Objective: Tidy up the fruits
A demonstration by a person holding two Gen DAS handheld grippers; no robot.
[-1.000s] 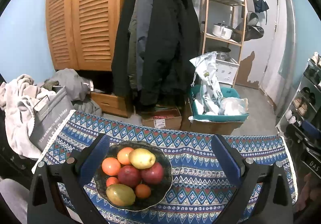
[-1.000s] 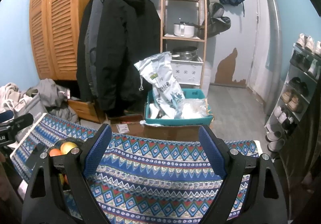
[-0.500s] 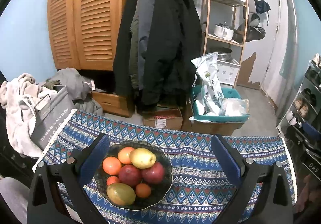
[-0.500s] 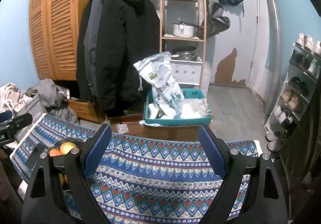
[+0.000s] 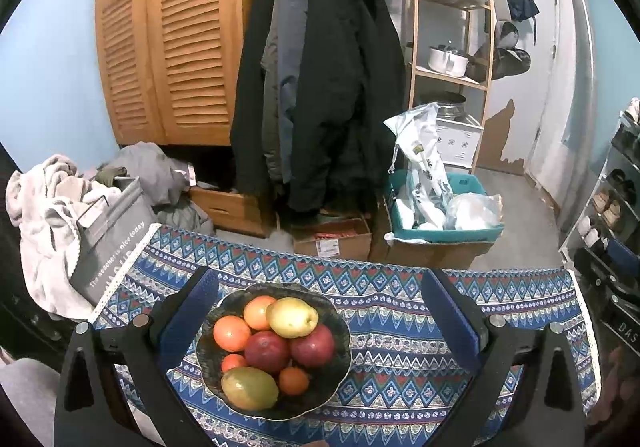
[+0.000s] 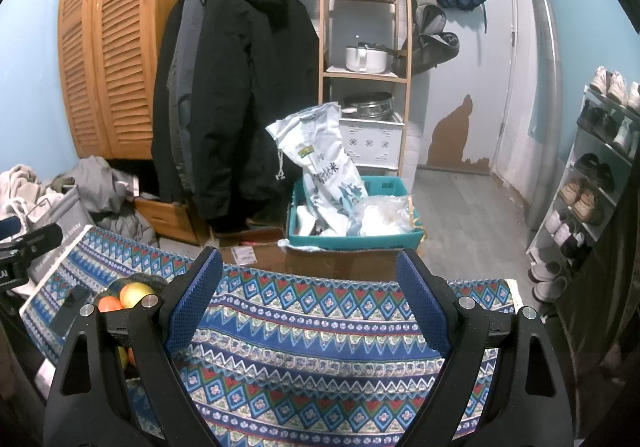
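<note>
Nothing has shifted since earlier: my left gripper [image 5: 318, 323] and right gripper [image 6: 310, 305] hang spread, empty. Every fruit sits heaped in the bowl [image 5: 336, 379], lower centre, so sorting looks stalled or complete.

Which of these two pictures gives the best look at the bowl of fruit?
The left wrist view: the fruit bowl sits whole and unobstructed, every fruit visible. In the right wrist view it is at the left edge, mostly hidden behind a finger.
</note>
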